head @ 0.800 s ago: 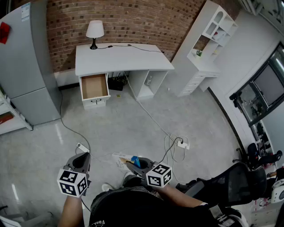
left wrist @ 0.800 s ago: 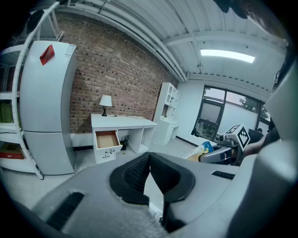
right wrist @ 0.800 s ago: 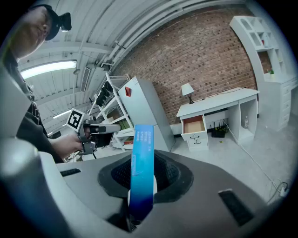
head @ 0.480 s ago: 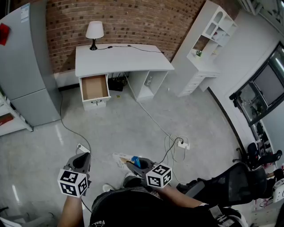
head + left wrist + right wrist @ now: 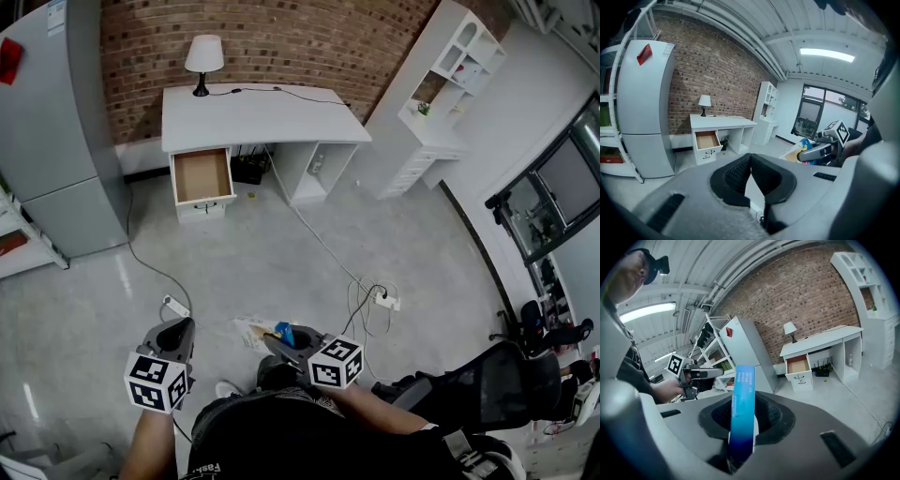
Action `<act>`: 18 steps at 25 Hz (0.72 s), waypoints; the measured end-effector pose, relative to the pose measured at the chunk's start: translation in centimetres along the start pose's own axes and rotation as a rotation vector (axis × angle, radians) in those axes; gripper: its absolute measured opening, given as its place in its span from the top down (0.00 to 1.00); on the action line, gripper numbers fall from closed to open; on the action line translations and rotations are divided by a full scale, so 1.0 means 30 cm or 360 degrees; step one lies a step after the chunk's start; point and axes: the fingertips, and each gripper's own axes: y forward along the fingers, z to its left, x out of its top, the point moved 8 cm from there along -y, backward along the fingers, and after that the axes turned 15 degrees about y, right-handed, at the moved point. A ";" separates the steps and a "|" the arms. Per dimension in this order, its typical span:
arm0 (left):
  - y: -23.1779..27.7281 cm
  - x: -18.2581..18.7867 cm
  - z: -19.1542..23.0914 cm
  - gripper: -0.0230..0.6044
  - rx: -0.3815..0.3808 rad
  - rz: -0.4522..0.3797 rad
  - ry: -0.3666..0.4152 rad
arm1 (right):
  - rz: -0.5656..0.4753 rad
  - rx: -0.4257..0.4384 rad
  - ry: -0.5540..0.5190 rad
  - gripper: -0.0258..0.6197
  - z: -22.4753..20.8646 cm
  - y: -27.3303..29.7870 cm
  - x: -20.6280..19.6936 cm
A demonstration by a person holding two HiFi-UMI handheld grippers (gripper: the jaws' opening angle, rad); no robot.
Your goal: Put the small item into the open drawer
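My right gripper (image 5: 278, 339) is shut on a thin blue box (image 5: 742, 404), which stands upright between its jaws; the same box (image 5: 284, 330) shows as a blue and yellow edge in the head view. My left gripper (image 5: 174, 334) is shut with nothing in it, its pads touching in the left gripper view (image 5: 750, 174). The open drawer (image 5: 202, 176), with a bare brown inside, is pulled out of the left end of the white desk (image 5: 259, 114) far across the room, also seen as the drawer (image 5: 797, 365) and the drawer (image 5: 707, 139) in the gripper views.
A lamp (image 5: 203, 58) stands on the desk. A grey fridge (image 5: 58, 141) is left of the drawer, white shelves (image 5: 441, 94) to the right. Cables and a power strip (image 5: 380, 300) lie on the floor between me and the desk. A black chair (image 5: 487, 384) stands at right.
The view has shifted slightly toward the desk; both grippers hold the same pose, the blue box still in the right one.
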 end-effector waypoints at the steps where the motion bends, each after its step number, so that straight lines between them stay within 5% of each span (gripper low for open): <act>1: -0.002 -0.004 0.003 0.94 0.0002 0.0001 -0.0003 | 0.0006 0.0005 -0.0006 0.84 0.001 0.004 -0.002; 18: 0.103 -0.036 0.070 0.94 0.0054 0.0072 -0.0113 | -0.0014 -0.0007 0.0089 0.84 -0.156 0.089 0.137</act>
